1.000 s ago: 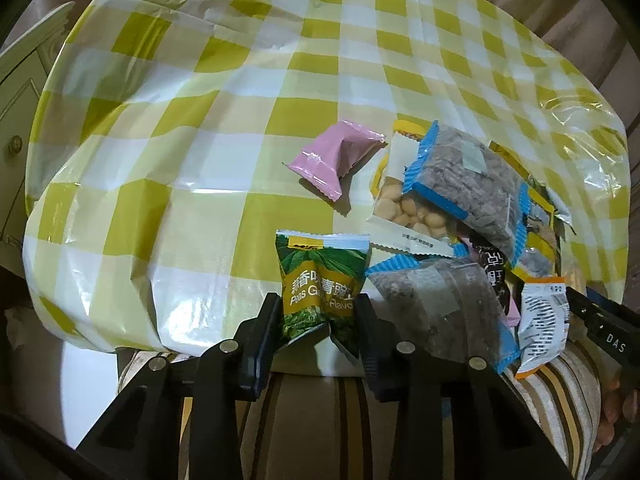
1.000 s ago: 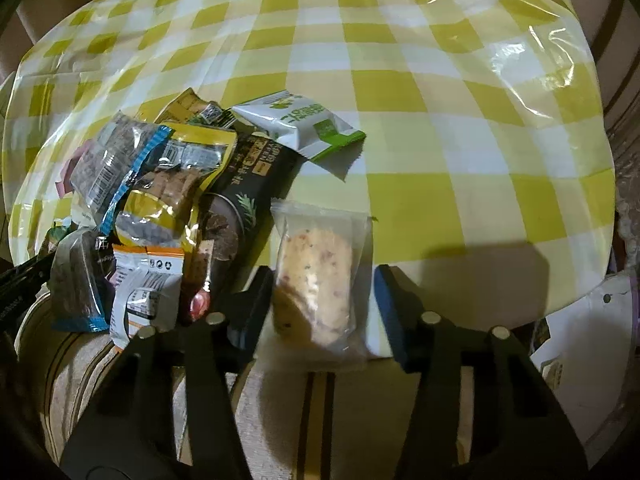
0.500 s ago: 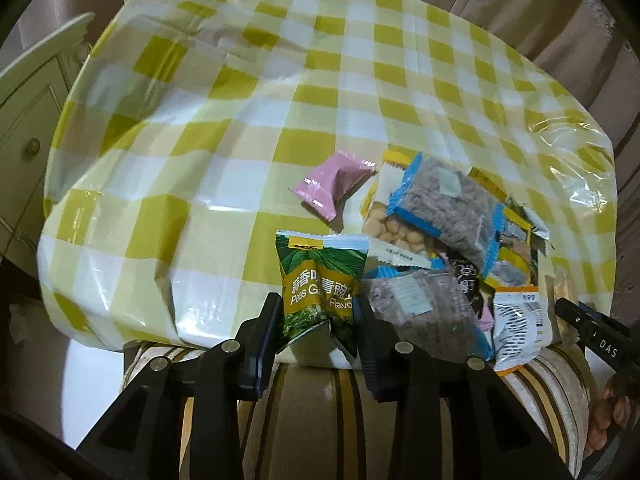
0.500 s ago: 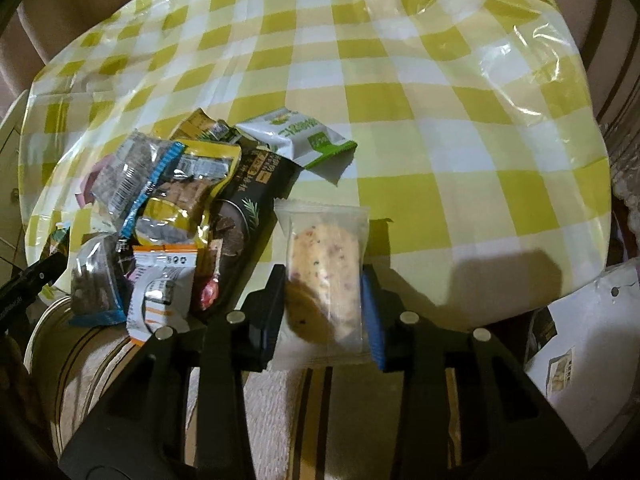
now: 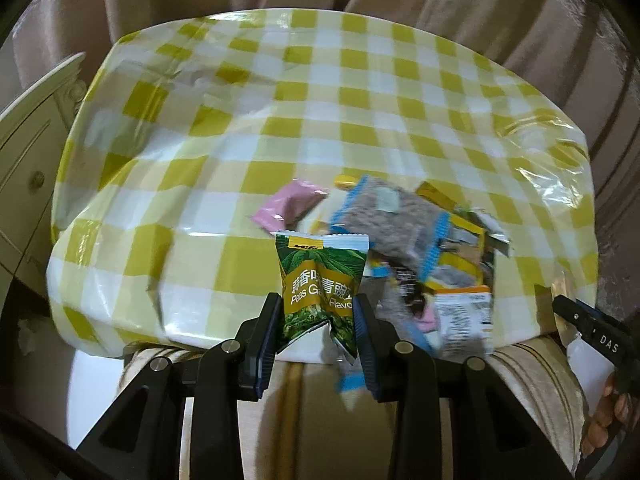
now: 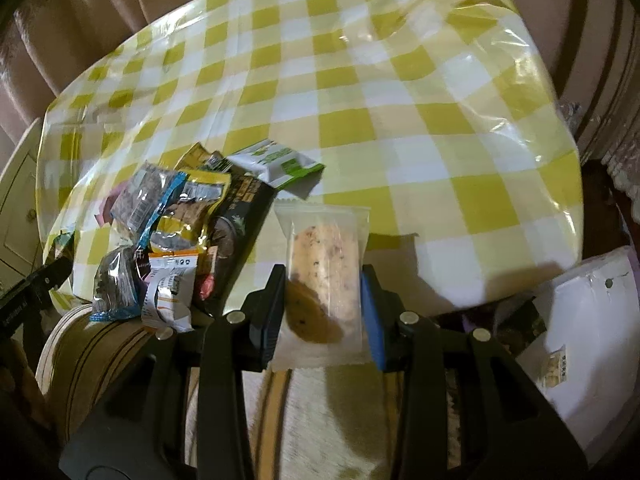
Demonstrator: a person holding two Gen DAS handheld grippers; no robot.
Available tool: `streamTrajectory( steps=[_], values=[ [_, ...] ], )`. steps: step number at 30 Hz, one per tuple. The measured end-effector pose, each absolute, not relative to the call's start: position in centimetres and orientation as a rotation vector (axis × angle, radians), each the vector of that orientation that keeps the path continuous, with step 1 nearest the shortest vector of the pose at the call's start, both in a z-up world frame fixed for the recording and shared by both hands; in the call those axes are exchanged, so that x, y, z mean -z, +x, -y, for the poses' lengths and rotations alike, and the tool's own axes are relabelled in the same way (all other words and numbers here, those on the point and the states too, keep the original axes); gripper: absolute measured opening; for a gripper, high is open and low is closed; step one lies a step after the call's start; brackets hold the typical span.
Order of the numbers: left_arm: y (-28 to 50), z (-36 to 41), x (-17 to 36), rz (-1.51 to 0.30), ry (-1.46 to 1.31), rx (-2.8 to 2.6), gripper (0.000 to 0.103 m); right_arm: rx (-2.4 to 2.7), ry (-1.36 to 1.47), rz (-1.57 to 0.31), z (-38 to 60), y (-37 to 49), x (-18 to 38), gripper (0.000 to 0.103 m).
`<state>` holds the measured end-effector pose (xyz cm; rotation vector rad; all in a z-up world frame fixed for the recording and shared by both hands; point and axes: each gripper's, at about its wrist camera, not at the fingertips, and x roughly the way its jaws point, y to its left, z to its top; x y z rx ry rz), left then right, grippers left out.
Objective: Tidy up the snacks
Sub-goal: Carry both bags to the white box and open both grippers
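My left gripper (image 5: 316, 316) is shut on a green pea snack packet (image 5: 320, 280), which hangs upright above the table's near edge. My right gripper (image 6: 323, 298) is shut on a clear-wrapped biscuit bar (image 6: 322, 268), lifted off the cloth. A heap of snack packets (image 6: 176, 240) lies near the table's front edge, left of the biscuit bar. In the left wrist view the same heap (image 5: 420, 240) sits behind and right of the pea packet, with a pink packet (image 5: 288, 208) at its far left. A white and green packet (image 6: 276, 162) lies at the heap's far side.
The round table carries a yellow and white checked cloth (image 5: 280, 120) under clear plastic. A striped chair seat (image 6: 320, 408) is below both grippers. A cream cabinet (image 5: 28, 160) stands left. White bags (image 6: 588, 320) lie off the table's right. Curtains hang behind.
The right gripper's jaws closed on the biscuit bar and lifted it. Both grippers rose and drew back from the table with their packets, so more of the table shows.
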<state>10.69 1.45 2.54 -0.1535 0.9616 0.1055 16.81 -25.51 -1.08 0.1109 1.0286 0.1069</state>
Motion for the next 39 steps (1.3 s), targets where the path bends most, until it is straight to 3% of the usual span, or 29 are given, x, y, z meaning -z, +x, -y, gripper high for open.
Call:
streamTrajectory(
  steps=[24, 39],
  values=[
    [12.1, 16.8, -4.4, -0.957, -0.002, 0.284, 0.037, 0.174, 0.231, -1.041, 42.3, 10.6, 1.9, 0.040],
    [10.3, 29.2, -3.2, -1.044, 0.073, 0.597, 0.037, 0.296, 0.329, -1.050, 49.4, 7.0, 3.3, 0.041]
  ],
)
